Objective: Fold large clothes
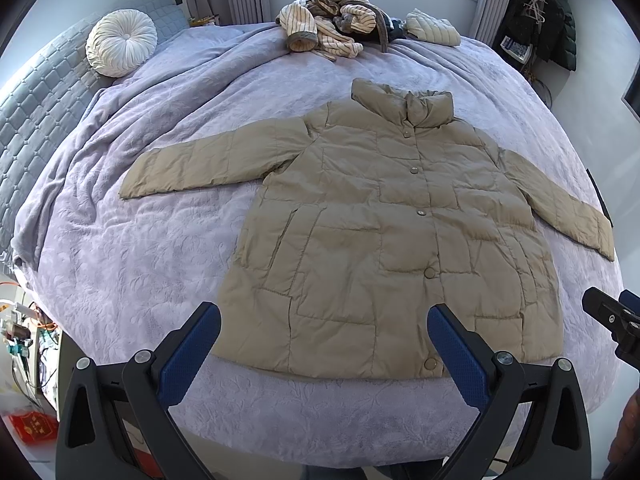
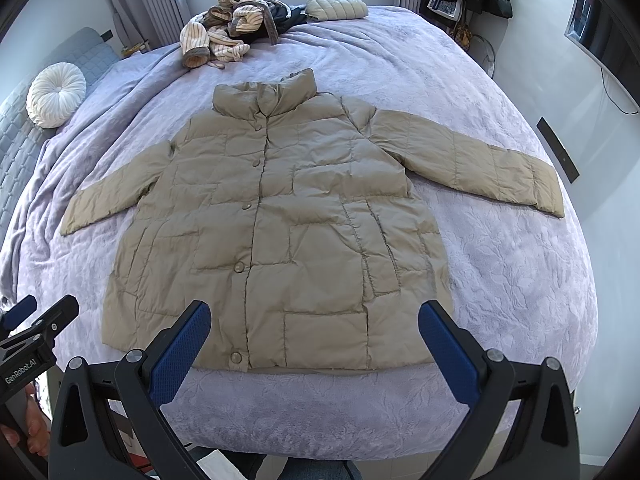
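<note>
I'm counting one khaki puffer jacket (image 1: 384,232), five snaps, one round cushion (image 1: 120,42), one folded jacket (image 1: 432,26), one clothes heap (image 1: 332,24).

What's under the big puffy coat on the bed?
The tan coat lies flat on the purple blanket, which shows all around it. Whatever sits directly beneath the coat is covered.

Dark garment (image 1: 396,32) mostly hidden, perhaps under striped robe (image 1: 328,24).

"genrobot.ai" on left tongs (image 2: 38,316)
</note>
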Motion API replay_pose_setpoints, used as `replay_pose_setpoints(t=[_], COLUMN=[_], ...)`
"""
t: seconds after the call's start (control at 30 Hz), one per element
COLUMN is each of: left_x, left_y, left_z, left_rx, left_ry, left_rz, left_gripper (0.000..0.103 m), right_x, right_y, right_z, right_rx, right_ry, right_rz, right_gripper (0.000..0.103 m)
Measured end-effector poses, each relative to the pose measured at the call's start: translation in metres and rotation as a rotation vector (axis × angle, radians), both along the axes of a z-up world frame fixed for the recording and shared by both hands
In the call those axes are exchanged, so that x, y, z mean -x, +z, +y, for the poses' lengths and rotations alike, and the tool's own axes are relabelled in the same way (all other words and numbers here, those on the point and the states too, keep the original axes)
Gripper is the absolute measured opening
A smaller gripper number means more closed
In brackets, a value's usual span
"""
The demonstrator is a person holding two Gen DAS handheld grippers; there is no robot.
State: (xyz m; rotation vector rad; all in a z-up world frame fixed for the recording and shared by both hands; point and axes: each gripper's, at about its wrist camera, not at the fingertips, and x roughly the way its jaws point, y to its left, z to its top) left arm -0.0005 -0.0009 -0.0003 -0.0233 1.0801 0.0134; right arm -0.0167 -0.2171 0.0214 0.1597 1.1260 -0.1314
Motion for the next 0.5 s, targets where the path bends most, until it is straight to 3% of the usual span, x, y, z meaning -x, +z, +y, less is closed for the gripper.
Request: replay_pose_setpoints(t=[0.5], left_x=[-0.012], left_y=[-0.015], left_z=[0.007], left_rx=[0.001], left_ry=[-0.004], left_rz=[0.014], left_gripper=[0.103], right_x=[-0.002], right_y=[-0.005], right_z=[0.007], right_rx=[0.006], right_ry=[-0.01], right_rz=[0.02], right_gripper=[0.103])
